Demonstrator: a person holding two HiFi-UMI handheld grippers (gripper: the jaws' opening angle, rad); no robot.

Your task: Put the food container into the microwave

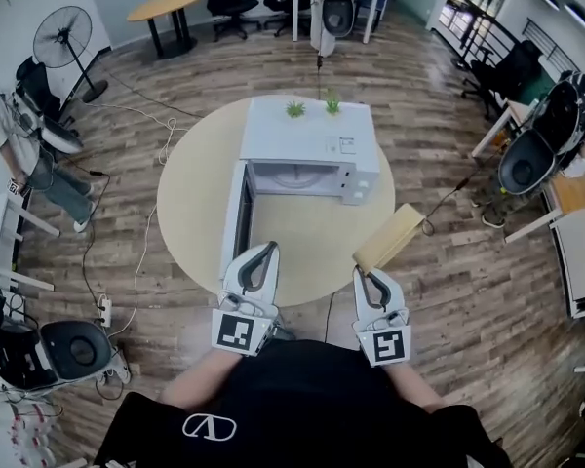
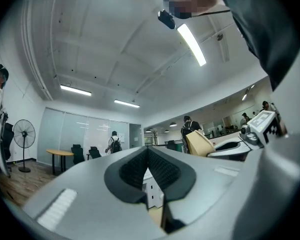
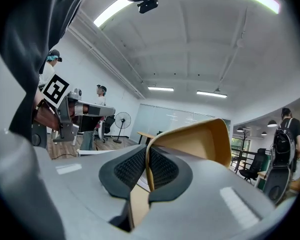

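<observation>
A white microwave (image 1: 307,139) stands on the round table (image 1: 190,193). Its door (image 1: 236,217) is swung open to the left and the cavity (image 1: 297,175) faces me. My right gripper (image 1: 367,273) (image 3: 147,151) is shut on the wall of a tan food container (image 1: 390,237) (image 3: 200,141). It holds the container in the air over the table's near right edge, level with the microwave's front right corner. My left gripper (image 1: 269,249) (image 2: 147,151) hovers at the near edge in front of the open door. Its jaws are shut and hold nothing. The container (image 2: 200,143) also shows at the right of the left gripper view.
Two small green plants (image 1: 295,109) sit on the microwave's top. A standing fan (image 1: 63,37), a person (image 1: 10,125) and cables on the floor are to the left. A desk (image 1: 575,193) and chairs stand at the right, another round table (image 1: 166,6) at the back.
</observation>
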